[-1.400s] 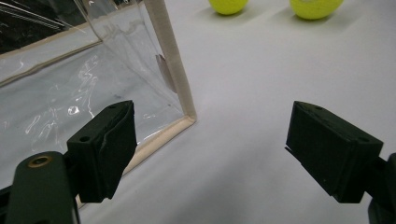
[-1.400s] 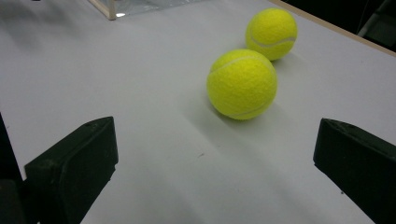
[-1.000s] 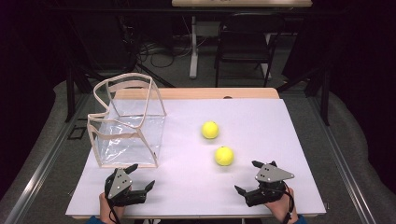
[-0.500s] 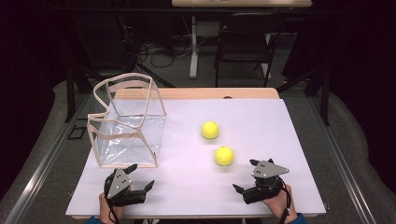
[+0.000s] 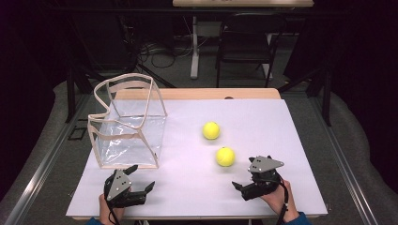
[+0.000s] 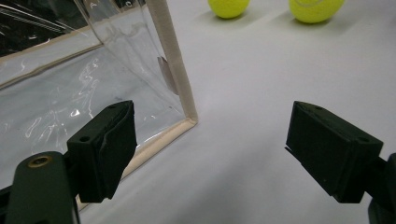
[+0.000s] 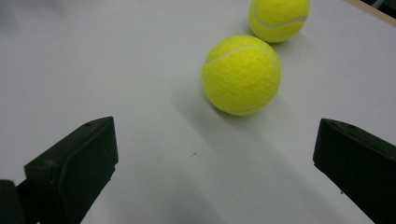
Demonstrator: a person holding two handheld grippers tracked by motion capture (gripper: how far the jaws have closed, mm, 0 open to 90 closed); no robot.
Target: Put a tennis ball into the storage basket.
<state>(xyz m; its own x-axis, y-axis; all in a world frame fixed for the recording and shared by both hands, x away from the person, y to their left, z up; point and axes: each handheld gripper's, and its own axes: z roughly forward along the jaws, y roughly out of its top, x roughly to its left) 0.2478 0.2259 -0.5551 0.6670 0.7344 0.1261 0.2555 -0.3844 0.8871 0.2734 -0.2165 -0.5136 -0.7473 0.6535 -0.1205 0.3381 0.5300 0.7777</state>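
Two yellow tennis balls lie on the white table (image 5: 291,140): the near ball (image 5: 225,156) and the far ball (image 5: 211,130). A clear plastic bag with beige trim (image 5: 126,124) stands open at the left. My right gripper (image 5: 243,174) is open just right of and behind the near ball (image 7: 241,74), which lies ahead of its spread jaws (image 7: 215,154); the far ball (image 7: 279,18) sits beyond. My left gripper (image 5: 142,176) is open near the bag's front corner (image 6: 180,84), nothing between its jaws (image 6: 215,140). Both balls (image 6: 228,7) (image 6: 315,7) show at the top of the left gripper view.
A wooden strip (image 5: 197,93) edges the table's far side. A black chair (image 5: 244,42) and a desk leg (image 5: 194,47) stand beyond on the grey floor. Metal rails (image 5: 42,159) run along both sides of the table.
My right gripper has shifted a little to the left, closer to the near ball. The left gripper, the bag and both balls stay where they were.
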